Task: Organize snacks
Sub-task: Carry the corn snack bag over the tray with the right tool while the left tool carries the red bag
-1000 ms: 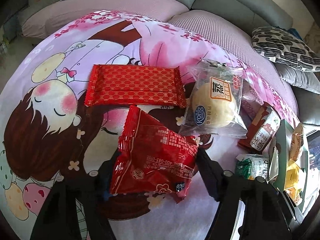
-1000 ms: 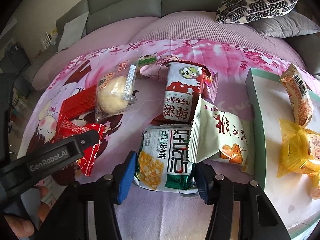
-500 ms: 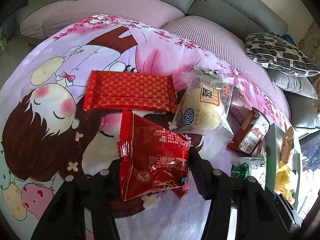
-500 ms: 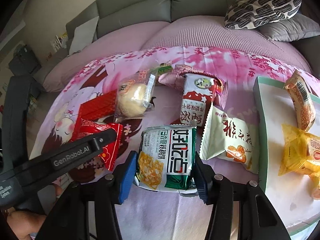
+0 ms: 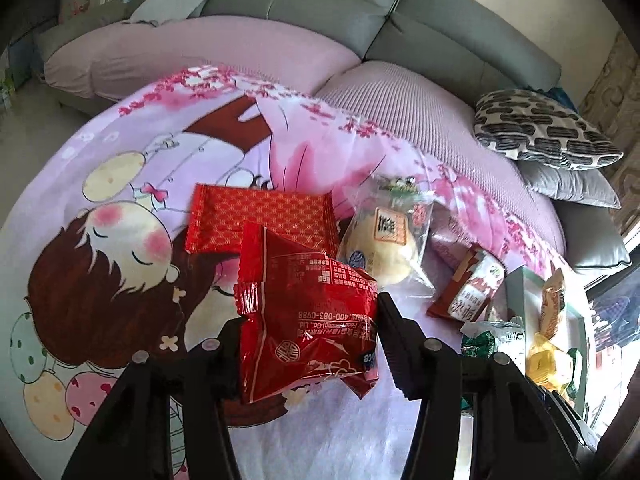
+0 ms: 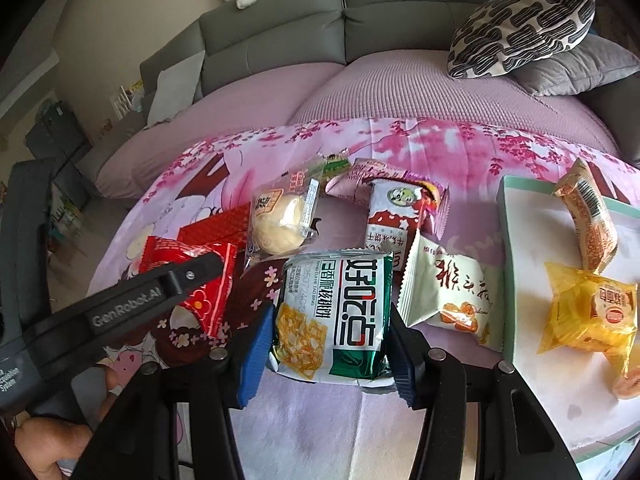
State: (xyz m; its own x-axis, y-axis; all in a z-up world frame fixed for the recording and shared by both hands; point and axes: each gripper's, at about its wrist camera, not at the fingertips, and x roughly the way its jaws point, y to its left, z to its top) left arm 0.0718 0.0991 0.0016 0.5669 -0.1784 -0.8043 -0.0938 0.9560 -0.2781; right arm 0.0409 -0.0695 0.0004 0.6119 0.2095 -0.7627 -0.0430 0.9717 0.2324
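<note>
Our left tongs (image 5: 310,332) are clamped on a glossy red snack packet (image 5: 308,312), the black fingers (image 5: 394,336) pressing into its sides so that the foil bulges between them; the packet hangs clear of the cartoon-printed cloth (image 5: 100,240) that covers the surface below. Our right tongs (image 6: 328,354) are likewise clamped, their blue pads (image 6: 256,354) squeezing a green-and-white snack packet (image 6: 336,312) with yellow crackers pictured on it.

In the right wrist view we see the left tool reaching in from the left edge with the red packet at its tip, and part of a hand (image 6: 48,444) gripping it at the bottom corner.

Lying on the cloth are a flat red patterned wrapper (image 5: 260,222), a clear bag holding a pale round bun (image 6: 280,220) just beside it, a red-and-white biscuit packet (image 6: 390,220) and a pale green packet (image 6: 452,292) with brown lettering. The pale green packet touches the edge of a white tray with a mint rim (image 6: 505,264) on the right. In the tray lie an orange-speckled packet (image 6: 590,224) and a yellow packet (image 6: 584,312).

Behind the cloth stands a grey sofa (image 6: 300,36) with a black-and-white patterned cushion (image 6: 520,32).
</note>
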